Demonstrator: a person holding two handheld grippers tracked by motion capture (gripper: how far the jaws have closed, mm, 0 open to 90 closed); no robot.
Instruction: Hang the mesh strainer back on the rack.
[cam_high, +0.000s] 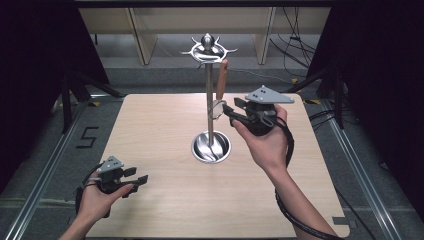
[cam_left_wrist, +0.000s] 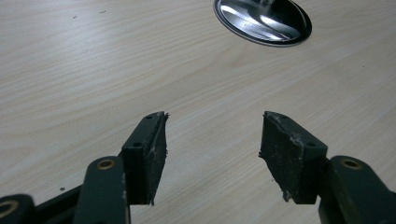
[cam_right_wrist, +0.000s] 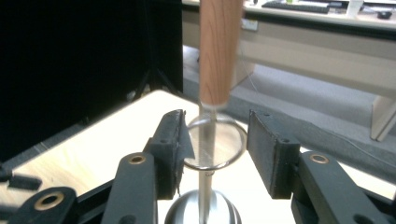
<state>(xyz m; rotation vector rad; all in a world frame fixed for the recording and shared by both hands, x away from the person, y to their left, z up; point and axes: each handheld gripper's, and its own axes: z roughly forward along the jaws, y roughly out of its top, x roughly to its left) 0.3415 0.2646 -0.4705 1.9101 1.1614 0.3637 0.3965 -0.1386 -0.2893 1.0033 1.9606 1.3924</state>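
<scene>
Wooden-handled round strainer hangs between right claw's open black pads.

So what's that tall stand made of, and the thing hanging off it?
The stand looks like polished metal: its pole and dish base mirror the light. The hanging strainer seems to have a wooden handle, brown with visible grain, and a shiny wire ring, probably steel; its mesh is too blurred to judge.
</scene>
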